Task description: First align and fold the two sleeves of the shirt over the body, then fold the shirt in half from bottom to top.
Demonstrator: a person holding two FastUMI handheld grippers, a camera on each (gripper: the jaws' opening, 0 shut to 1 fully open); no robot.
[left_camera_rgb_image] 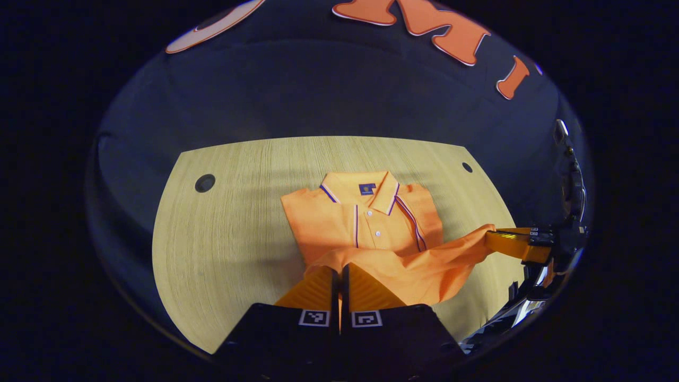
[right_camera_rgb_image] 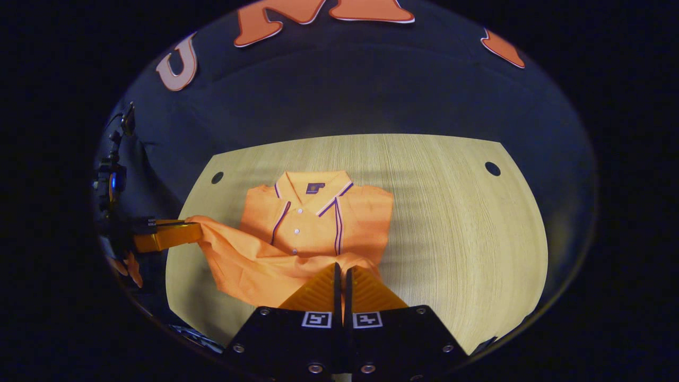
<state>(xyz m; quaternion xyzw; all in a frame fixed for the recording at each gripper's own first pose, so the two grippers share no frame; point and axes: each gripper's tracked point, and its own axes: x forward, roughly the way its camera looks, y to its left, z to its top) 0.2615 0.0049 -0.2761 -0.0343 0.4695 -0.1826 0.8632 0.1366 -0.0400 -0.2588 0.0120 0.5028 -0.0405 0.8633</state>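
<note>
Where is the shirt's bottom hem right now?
Lifted off the wooden table, pinched between the left gripper and right gripper, in front of the orange polo shirt collar.

A pale wooden table (left_camera_rgb_image: 228, 239) with round holes (left_camera_rgb_image: 205, 183) carried everything. An orange shirt (left_camera_rgb_image: 366, 223) lay on it, just ahead of the fingers.
</note>
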